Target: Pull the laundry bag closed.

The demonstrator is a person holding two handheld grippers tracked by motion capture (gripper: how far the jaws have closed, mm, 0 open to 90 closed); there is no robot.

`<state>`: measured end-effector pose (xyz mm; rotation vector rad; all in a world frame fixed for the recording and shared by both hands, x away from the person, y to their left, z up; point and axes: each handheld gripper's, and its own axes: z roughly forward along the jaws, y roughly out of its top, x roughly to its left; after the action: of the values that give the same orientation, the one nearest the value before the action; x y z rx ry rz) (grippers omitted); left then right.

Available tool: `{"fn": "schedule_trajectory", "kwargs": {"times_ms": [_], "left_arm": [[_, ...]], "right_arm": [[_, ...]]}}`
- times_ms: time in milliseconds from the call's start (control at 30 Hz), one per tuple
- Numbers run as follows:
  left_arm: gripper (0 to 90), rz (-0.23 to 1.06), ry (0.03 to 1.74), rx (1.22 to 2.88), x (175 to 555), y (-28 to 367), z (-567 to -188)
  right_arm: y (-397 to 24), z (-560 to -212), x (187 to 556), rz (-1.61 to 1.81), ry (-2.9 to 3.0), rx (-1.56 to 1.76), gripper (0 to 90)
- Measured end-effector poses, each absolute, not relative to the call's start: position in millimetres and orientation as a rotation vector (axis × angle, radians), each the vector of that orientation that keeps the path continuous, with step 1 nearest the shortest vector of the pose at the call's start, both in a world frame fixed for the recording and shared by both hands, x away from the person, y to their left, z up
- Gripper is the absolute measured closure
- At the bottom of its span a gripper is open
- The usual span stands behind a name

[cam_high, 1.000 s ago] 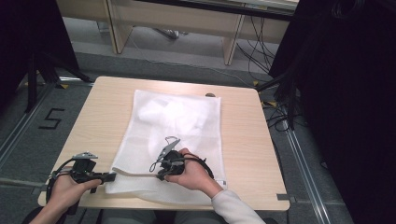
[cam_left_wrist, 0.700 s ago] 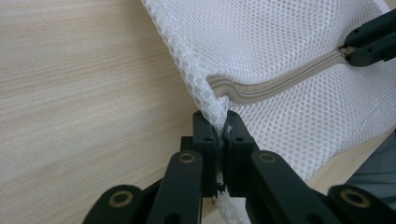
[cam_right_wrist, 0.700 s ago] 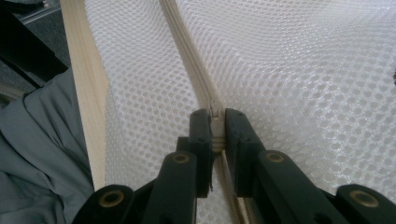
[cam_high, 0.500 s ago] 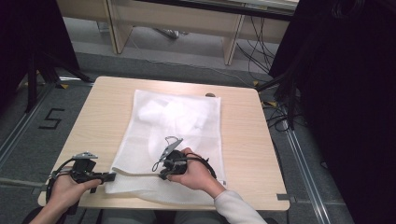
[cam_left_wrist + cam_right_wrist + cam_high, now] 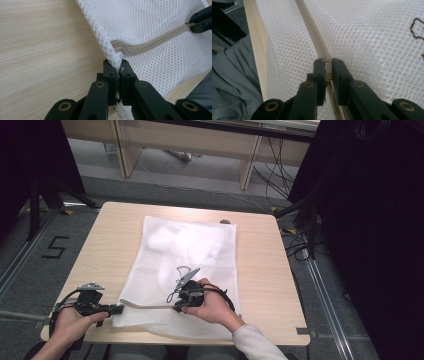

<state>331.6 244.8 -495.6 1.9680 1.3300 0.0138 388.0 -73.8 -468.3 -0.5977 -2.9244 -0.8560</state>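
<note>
Wooden table (image 5: 110,240) carries a white mesh laundry bag (image 5: 192,255), lying flat across the middle, near edge hanging slightly over the person's side. Beige zipper (image 5: 152,42) runs along the bag's near end. Left gripper (image 5: 117,67) pinches the bag's corner seam at the zipper's end, jaws pressed together on the mesh. Right gripper (image 5: 327,65), farther along, is clamped on the zipper slider (image 5: 327,61).

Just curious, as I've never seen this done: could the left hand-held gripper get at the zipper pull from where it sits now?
Probably not yet. The left hand-held gripper is clamped on the mesh bag's corner, and the right hand-held gripper already pinches the zipper pull.
</note>
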Motion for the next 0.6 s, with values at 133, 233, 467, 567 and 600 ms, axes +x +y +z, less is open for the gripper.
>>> {"fn": "schedule_trajectory", "kwargs": {"times_ms": [133,233,467,567,600], "left_arm": [[85.5,0.012,1.33,1.966,331.7,244.8,-495.7],[85.5,0.014,1.331,1.967,331.7,245.0,-495.7],[85.5,0.015,1.331,1.967,331.7,245.1,-495.7],[85.5,0.016,1.332,1.968,331.8,245.1,-495.7],[85.5,0.016,1.335,1.964,331.7,245.0,-495.8]], "right_arm": [[-75.2,-467.1,387.4,-0.853,-2.923,-0.613,82.5],[-76.5,-467.2,387.6,-0.854,-2.918,-0.614,82.5],[-81.2,-467.4,388.0,-0.857,-2.919,-0.613,82.5],[-83.5,-466.6,387.9,-0.853,-2.918,-0.629,82.5],[-83.9,-467.0,388.1,-0.856,-2.915,-0.624,82.5]]}}
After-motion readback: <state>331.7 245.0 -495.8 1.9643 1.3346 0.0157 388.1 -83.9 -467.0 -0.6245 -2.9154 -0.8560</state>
